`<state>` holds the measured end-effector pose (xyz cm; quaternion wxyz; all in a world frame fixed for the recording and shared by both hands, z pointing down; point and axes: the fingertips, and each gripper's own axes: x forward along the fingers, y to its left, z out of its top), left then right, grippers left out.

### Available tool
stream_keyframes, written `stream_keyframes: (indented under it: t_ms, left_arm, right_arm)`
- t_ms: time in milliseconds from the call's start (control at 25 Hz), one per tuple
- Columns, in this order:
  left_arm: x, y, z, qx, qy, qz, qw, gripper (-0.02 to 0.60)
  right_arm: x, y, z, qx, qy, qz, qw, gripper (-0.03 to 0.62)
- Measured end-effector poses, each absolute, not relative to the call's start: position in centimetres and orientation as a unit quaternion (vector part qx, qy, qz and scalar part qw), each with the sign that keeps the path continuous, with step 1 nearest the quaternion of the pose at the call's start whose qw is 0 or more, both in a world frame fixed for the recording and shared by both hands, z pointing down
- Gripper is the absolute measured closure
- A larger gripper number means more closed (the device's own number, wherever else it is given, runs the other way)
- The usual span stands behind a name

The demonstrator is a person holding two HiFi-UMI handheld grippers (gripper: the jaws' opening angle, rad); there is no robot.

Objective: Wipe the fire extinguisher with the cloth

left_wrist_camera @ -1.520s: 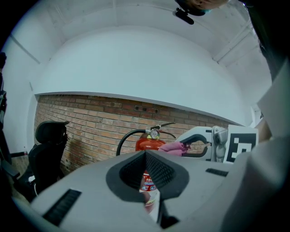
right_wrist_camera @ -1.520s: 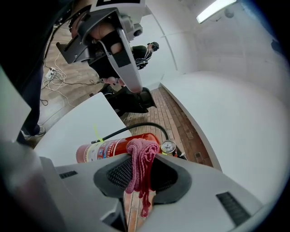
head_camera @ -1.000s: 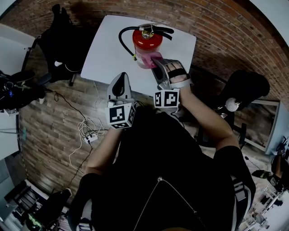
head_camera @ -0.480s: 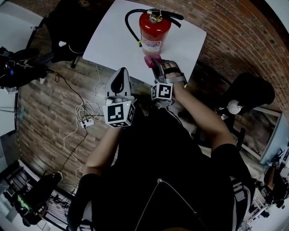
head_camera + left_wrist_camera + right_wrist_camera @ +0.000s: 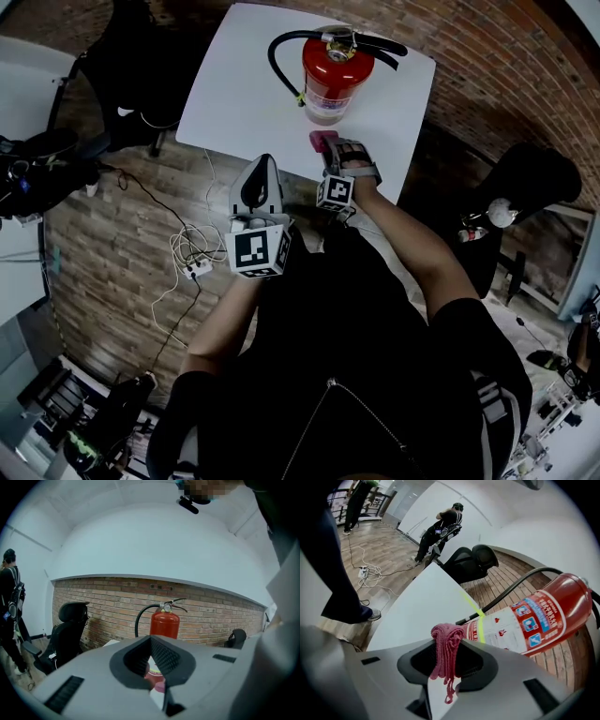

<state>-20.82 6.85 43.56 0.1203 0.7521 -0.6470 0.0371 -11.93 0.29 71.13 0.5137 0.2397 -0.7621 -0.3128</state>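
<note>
I had the right gripper (image 5: 330, 148) pinching the pink cloth (image 5: 446, 644), fold proud of the jaws to wipe with, just short of the fire extinguisher (image 5: 336, 80) upright near the table's (image 5: 239, 89) far edge. The left gripper (image 5: 262, 165) hovered at the near edge, jaws together and empty, judged clear of the wipe.

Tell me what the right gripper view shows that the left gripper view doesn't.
Only the right gripper view: the right gripper shut on the pink cloth, the label's blue pictograms, and a cable tangle on the wooden floor.
Only the left gripper view: the left gripper shut on nothing, and the extinguisher's gauge against the brick wall.
Both: the red fire extinguisher with its black hose, the white table and a black chair.
</note>
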Motion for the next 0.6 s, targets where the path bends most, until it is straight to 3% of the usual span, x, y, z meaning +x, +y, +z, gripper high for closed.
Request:
stream_keyframes:
  t_ms: [600]
  left_arm:
    - [-24.9,3.3,46.2,0.782,-0.603,0.069,0.142,0.572]
  right_arm:
    - [-12.4,-3.5,79.2,0.263,-0.723,-0.272,0.578,0.479]
